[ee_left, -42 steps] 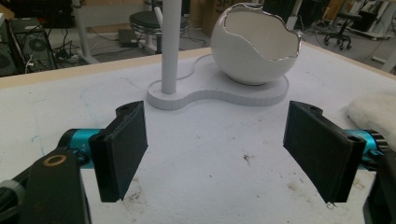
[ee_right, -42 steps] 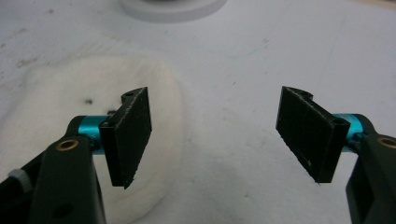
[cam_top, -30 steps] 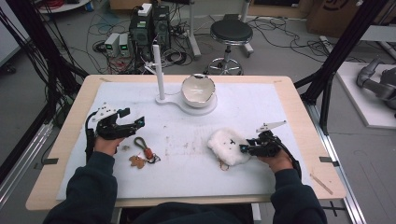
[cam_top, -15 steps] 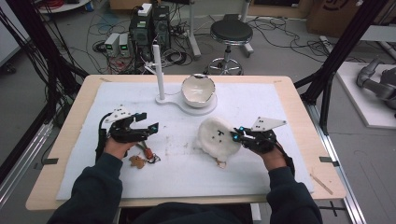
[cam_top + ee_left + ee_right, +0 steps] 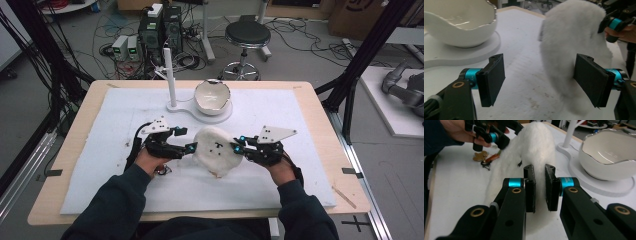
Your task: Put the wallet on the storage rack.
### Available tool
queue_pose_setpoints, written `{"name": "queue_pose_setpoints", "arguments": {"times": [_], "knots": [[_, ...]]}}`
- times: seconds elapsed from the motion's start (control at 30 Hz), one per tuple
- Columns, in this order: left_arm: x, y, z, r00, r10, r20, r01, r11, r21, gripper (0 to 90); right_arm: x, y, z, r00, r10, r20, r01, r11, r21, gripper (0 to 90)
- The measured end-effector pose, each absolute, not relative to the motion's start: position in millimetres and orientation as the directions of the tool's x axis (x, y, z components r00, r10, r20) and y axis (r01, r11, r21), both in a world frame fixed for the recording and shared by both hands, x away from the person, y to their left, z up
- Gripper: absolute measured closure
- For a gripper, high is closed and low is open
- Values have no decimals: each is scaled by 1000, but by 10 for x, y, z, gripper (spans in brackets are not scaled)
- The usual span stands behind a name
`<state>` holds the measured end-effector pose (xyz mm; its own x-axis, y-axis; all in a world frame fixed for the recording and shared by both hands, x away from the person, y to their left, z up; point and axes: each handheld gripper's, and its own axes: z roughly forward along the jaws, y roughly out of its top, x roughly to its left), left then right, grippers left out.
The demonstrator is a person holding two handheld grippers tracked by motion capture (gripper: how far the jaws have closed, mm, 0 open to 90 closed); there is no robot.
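Note:
A white fluffy plush (image 5: 216, 150) hangs just above the white mat (image 5: 300, 115) at the table's middle. My right gripper (image 5: 238, 145) is shut on its right edge; in the right gripper view the pads (image 5: 540, 187) pinch the white fur (image 5: 534, 147). My left gripper (image 5: 186, 139) stands open at the plush's left side. In the left gripper view its jaws (image 5: 540, 77) are wide apart, with the plush (image 5: 571, 37) just beyond the right jaw and partly in the gap, not pressed. The right gripper (image 5: 614, 23) shows behind the plush.
A white bowl (image 5: 212, 95) sits on a white stand with an upright post (image 5: 170, 75) behind the plush. A bunch of keys (image 5: 485, 157) lies on the mat under the person's left hand. Table edges lie well outside both hands.
The right gripper has shut on the plush and carried it up and left toward the middle. The left gripper has moved right, away from the keys, up to the plush.

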<state>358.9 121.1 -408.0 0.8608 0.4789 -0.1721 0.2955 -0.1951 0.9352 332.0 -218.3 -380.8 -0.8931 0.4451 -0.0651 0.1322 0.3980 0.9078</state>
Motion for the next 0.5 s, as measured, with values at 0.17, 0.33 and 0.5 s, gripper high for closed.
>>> {"name": "queue_pose_setpoints", "arguments": {"times": [0.17, 0.33, 0.5], "knots": [[3572, 1135, -4084, 879, 435, -193, 304, -201, 931, 284, 3293, -2072, -3812, -908, 412, -76, 109, 409, 906, 819], [3541, 1062, -4109, 901, 398, -169, 287, -258, 922, 497, 3303, -2012, -3829, -913, 399, -81, 102, 415, 904, 818], [3502, 1094, -4058, 914, 384, -129, 238, -252, 938, 737, 3321, -2039, -3842, -899, 432, -70, 124, 404, 906, 786]]}}
